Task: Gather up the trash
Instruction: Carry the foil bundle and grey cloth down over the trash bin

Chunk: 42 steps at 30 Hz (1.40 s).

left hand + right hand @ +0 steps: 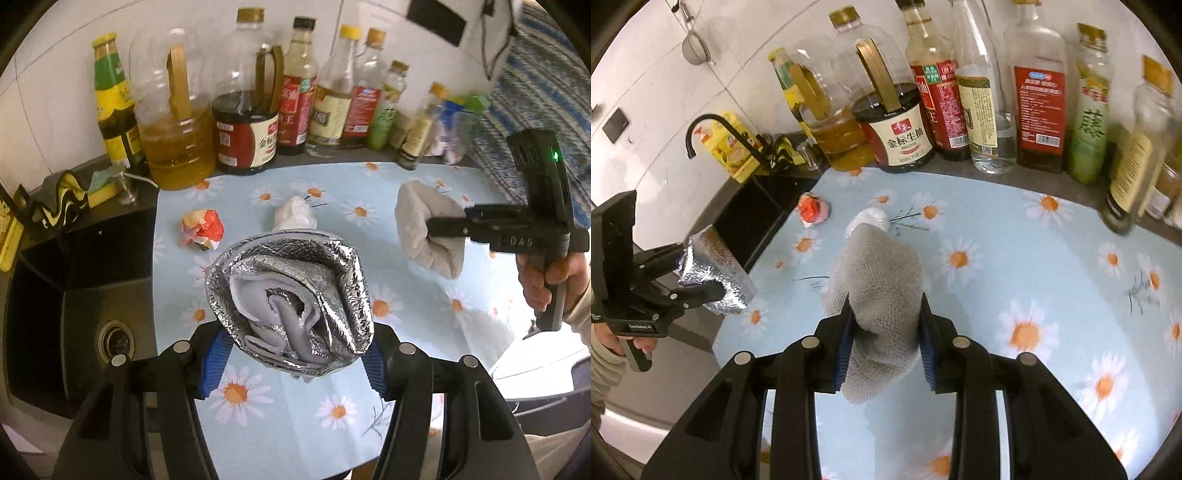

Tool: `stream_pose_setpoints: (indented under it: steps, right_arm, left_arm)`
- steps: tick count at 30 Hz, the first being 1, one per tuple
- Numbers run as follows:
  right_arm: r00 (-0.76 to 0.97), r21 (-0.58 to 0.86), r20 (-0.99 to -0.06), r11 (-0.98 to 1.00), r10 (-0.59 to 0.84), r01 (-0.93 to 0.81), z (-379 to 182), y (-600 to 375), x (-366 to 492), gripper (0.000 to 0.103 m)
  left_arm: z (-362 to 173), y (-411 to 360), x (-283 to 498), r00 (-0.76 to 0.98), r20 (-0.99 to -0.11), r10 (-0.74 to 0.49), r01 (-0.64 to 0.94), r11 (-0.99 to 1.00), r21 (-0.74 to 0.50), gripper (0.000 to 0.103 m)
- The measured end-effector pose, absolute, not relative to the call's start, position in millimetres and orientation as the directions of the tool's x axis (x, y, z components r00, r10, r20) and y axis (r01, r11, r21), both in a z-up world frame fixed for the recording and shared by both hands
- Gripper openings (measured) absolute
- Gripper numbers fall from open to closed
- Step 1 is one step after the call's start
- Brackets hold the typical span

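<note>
My left gripper [293, 354] is shut on a folded silver foil bag [291, 295], held above the daisy-print mat [332, 424]; it also shows in the right wrist view [716, 275]. My right gripper [886, 343] is shut on a grey knitted cloth [879, 295], held above the mat; it shows in the left wrist view [428, 229] at the right. A crumpled red and white wrapper [203, 230] [812, 212] and a crumpled white wad [295, 214] [870, 219] lie on the mat beyond both grippers.
A row of oil and sauce bottles [243, 110] [905, 110] stands along the back wall. A black sink [74, 295] with a black tap [713, 125] lies left of the mat. A small bottle [1134, 155] stands at the mat's far right.
</note>
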State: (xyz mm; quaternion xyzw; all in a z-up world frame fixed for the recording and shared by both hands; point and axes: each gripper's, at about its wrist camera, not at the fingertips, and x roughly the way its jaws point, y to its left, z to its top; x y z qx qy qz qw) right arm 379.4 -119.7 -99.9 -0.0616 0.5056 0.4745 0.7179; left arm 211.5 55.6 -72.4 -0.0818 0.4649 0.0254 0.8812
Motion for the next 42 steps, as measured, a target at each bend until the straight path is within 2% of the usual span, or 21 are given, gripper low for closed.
stream_pose_setpoints:
  steps: [15, 19, 28, 42]
  right_arm:
    - [0.161, 0.438, -0.754, 0.670, 0.637, -0.599, -77, -156, 281, 0.033]
    - [0.200, 0.439, -0.752, 0.703, 0.629, -0.560, -73, -163, 259, 0.033]
    - [0.269, 0.432, -0.736, 0.736, 0.622, -0.521, -61, -172, 213, 0.033]
    - [0.246, 0.498, -0.715, 0.723, 0.655, -0.478, -78, -181, 156, 0.033]
  left_arm:
    - [-56, 49, 135, 0.645, -0.745, -0.166, 0.042, 0.982, -0.182, 0.059]
    - [-54, 42, 118, 0.667, -0.730, -0.152, 0.069, 0.987, -0.143, 0.059]
    - [-59, 29, 85, 0.667, -0.712, -0.220, 0.140, 0.975, -0.171, 0.059]
    - [-79, 14, 44, 0.632, -0.727, -0.270, 0.173, 0.963, -0.207, 0.059]
